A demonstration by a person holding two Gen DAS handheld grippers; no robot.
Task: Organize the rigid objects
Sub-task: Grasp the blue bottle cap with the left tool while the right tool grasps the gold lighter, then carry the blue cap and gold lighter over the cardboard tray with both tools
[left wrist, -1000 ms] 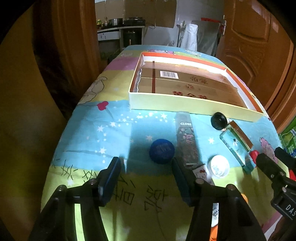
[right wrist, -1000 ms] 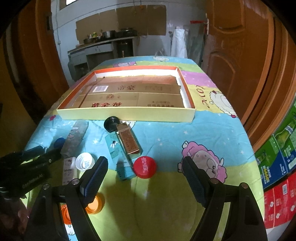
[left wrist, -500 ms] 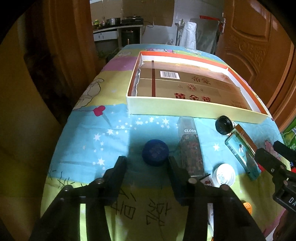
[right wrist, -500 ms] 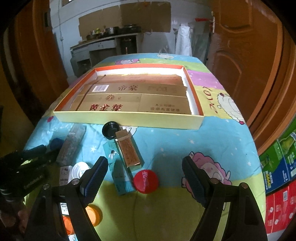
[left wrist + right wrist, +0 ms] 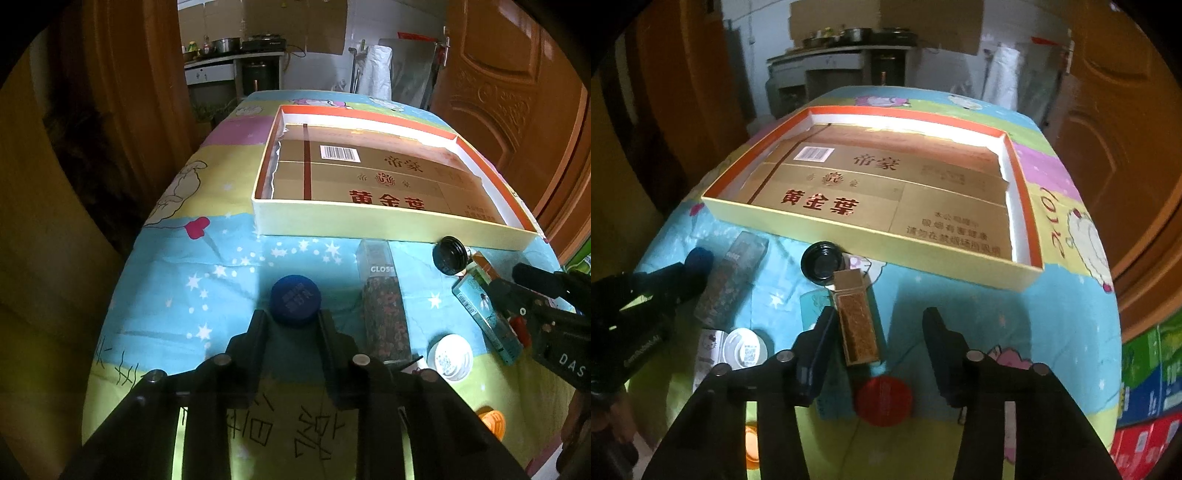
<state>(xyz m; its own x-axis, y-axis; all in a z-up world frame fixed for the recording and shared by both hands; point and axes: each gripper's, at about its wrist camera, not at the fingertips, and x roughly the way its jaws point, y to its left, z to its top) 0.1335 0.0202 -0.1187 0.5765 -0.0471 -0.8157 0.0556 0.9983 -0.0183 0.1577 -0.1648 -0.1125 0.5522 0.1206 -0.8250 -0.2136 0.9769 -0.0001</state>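
Note:
A blue cap (image 5: 295,301) lies on the patterned cloth, its near half between the fingertips of my left gripper (image 5: 291,319). The jaws are closing and the pads touch the cap's sides. My right gripper (image 5: 880,314) hovers over an amber box (image 5: 857,325) that rests on a teal box (image 5: 812,302). Its jaws are closing too. The left finger stands beside the amber box and the right finger is well clear of it. A red cap (image 5: 882,398) lies lower between the fingers. A shallow open tray (image 5: 388,225) stands beyond.
A glitter tube (image 5: 384,306), a black cap (image 5: 448,254), a white cap (image 5: 452,356) and an orange cap (image 5: 493,424) lie between the grippers. Wooden doors flank the table on both sides. Stacked cartons (image 5: 1148,387) stand off its right edge.
My left jaws have narrowed onto the blue cap. The right gripper has slid forward over the amber box and red cap, rolled a little, and narrowed its jaws.

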